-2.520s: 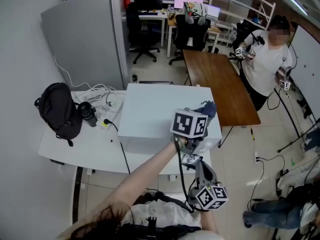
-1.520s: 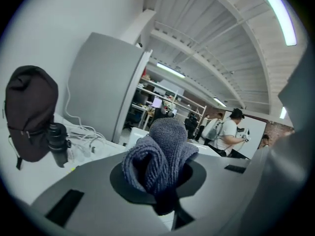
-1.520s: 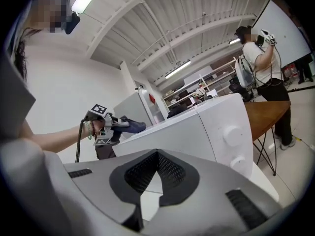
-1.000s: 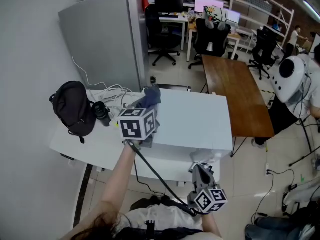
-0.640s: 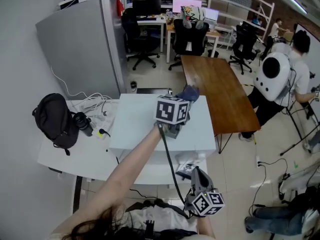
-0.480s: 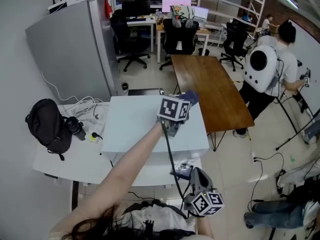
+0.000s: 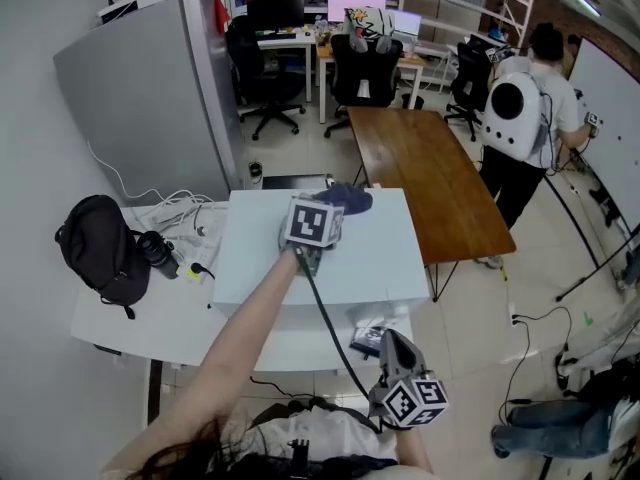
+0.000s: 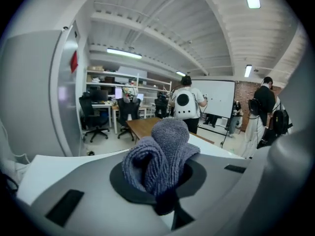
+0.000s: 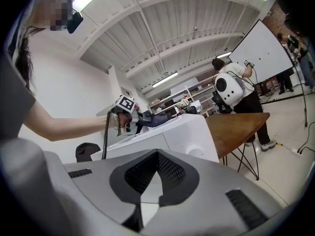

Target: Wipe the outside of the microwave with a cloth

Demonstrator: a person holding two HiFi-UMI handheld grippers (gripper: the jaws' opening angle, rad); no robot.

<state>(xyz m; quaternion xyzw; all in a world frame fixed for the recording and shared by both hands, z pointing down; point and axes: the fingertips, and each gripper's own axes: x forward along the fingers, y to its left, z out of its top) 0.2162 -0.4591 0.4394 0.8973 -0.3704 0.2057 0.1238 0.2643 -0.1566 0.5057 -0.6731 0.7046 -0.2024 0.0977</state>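
Observation:
The white microwave (image 7: 380, 253) stands on a white table (image 7: 130, 318). My left gripper (image 7: 335, 208) is stretched out over its top, near the back edge, shut on a bunched blue-grey cloth (image 7: 347, 200) that rests on the top. In the left gripper view the cloth (image 8: 160, 154) bulges out of the left gripper (image 8: 166, 206) above the white top (image 8: 54, 168). My right gripper (image 7: 388, 341) hangs low in front of the microwave, close to my body. The right gripper view has this gripper (image 9: 142, 205) shut and empty, facing the microwave's side (image 9: 184, 134).
A black backpack (image 7: 100, 248), a black camera (image 7: 158, 253) and loose cables (image 7: 185, 208) lie on the table left of the microwave. A grey cabinet (image 7: 150, 88) stands behind. A brown table (image 7: 420, 168) is at the right, with a person (image 7: 520, 108) beyond it.
My left gripper has slid the cloth across the microwave top, from the left side to the back right corner, then back toward the middle. The right gripper stayed low.

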